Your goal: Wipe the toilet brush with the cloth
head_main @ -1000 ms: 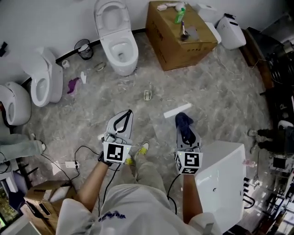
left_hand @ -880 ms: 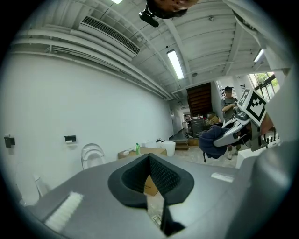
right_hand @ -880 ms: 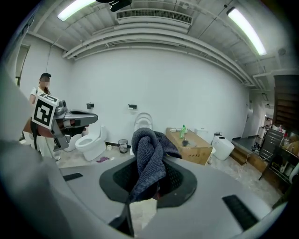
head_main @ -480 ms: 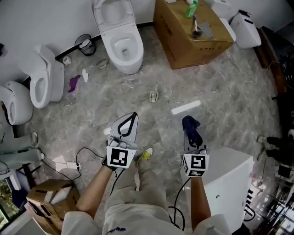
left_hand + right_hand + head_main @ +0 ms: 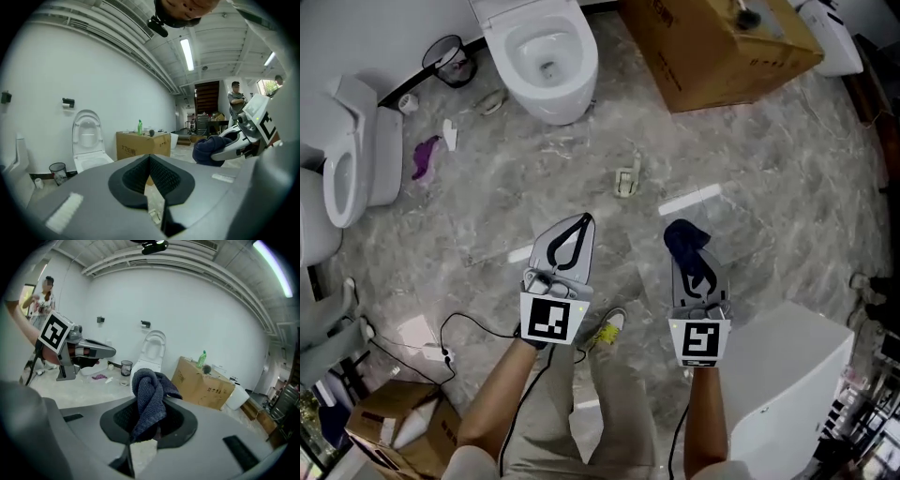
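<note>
Two tools are out ahead of me above the grey marbled floor [image 5: 487, 197]. My left tool [image 5: 583, 223] has its jaws closed tip to tip with nothing between them. My right tool [image 5: 687, 261] is clamped on the bunched dark blue knitted cloth [image 5: 149, 397], which pokes up past its jaw tips. The dark-headed toilet brush [image 5: 207, 369] lies well ahead and off to the right of both tools, on top of the brown cardboard box [image 5: 722, 66], just beside a green plastic bottle [image 5: 201, 359]. I cannot make out its handle, so its long axis is unclear. I judge the cloth-carrying right tool the nearer; the empty left one would have to cross further rightward to take the brush.
</note>
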`<state>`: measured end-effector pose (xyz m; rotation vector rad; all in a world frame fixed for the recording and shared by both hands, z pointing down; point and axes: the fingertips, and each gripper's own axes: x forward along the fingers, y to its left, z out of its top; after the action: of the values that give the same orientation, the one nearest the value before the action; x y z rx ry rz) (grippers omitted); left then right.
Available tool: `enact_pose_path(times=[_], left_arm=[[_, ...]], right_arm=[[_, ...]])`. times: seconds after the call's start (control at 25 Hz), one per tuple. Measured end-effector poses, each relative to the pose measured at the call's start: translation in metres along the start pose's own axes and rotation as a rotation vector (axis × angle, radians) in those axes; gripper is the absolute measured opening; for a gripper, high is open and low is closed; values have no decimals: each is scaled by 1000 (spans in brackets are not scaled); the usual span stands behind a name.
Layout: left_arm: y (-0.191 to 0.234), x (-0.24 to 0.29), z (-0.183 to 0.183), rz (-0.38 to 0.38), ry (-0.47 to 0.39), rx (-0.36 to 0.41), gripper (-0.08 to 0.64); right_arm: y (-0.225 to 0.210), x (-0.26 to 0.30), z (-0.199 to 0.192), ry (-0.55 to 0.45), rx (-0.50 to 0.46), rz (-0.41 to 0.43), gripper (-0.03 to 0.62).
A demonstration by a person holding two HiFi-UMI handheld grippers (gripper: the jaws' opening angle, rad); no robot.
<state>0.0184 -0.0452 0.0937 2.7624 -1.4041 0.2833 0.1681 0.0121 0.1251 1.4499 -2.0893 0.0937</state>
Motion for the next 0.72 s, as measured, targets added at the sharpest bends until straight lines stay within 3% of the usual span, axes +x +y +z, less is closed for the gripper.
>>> enact_pose_path(times=[0.28,0.56,0.72], left_arm=[[15,63,-129,25,-32,-40,2],[16,103,-201,-20,-109,39,2],[24,124,-238,-45,-144,4,2]], right_arm=[[4,107,-86,-22,-100,-62,89],[-7,187,-137,-87,-168,-181,87],[-10,215,-156,-113,-228,-149,87]])
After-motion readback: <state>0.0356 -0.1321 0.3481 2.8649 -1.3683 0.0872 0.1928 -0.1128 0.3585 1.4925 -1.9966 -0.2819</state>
